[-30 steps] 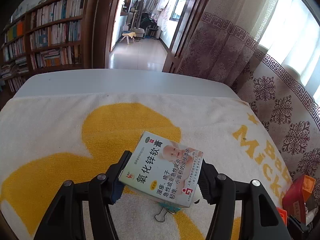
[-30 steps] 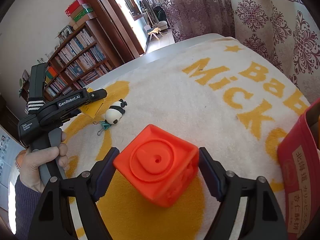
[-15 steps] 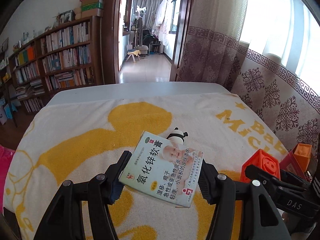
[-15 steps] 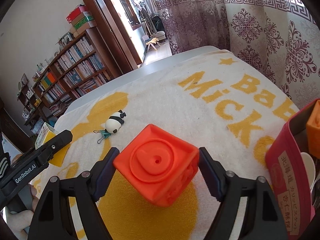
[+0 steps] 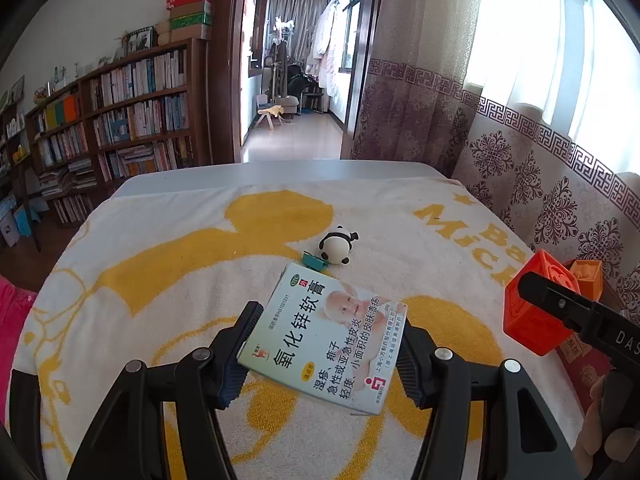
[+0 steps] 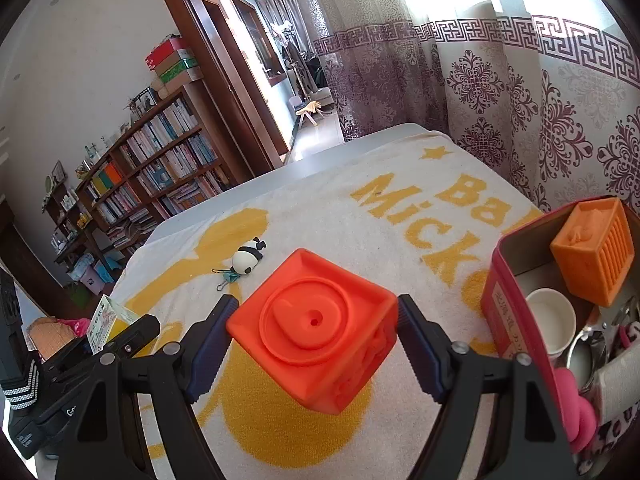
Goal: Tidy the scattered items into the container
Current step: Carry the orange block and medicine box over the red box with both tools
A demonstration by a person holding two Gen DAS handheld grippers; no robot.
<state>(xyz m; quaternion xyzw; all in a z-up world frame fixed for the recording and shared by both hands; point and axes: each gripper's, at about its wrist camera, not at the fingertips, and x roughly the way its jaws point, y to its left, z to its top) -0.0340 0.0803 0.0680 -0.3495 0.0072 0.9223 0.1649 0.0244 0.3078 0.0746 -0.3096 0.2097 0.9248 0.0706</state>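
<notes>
My left gripper (image 5: 326, 348) is shut on a white ointment box (image 5: 324, 336) with a baby's picture, held above the towel. My right gripper (image 6: 314, 332) is shut on a red-orange rubber cube (image 6: 316, 330), held above the towel just left of the red tin container (image 6: 504, 292). The cube also shows in the left wrist view (image 5: 532, 312). The tin holds an orange cube (image 6: 596, 250), a white cup (image 6: 550, 326) and other small things. A panda figure (image 5: 338, 246) and a teal binder clip (image 5: 314, 260) lie on the towel.
A white and yellow towel (image 5: 160, 280) covers the table. A patterned curtain (image 6: 520, 92) hangs close behind the tin on the right. A bookshelf (image 5: 120, 120) and a doorway stand beyond the table's far edge.
Both grippers have risen and drawn back with their loads. The right gripper has moved toward the tin, whose inside now shows. The panda and clip have come into the left view.
</notes>
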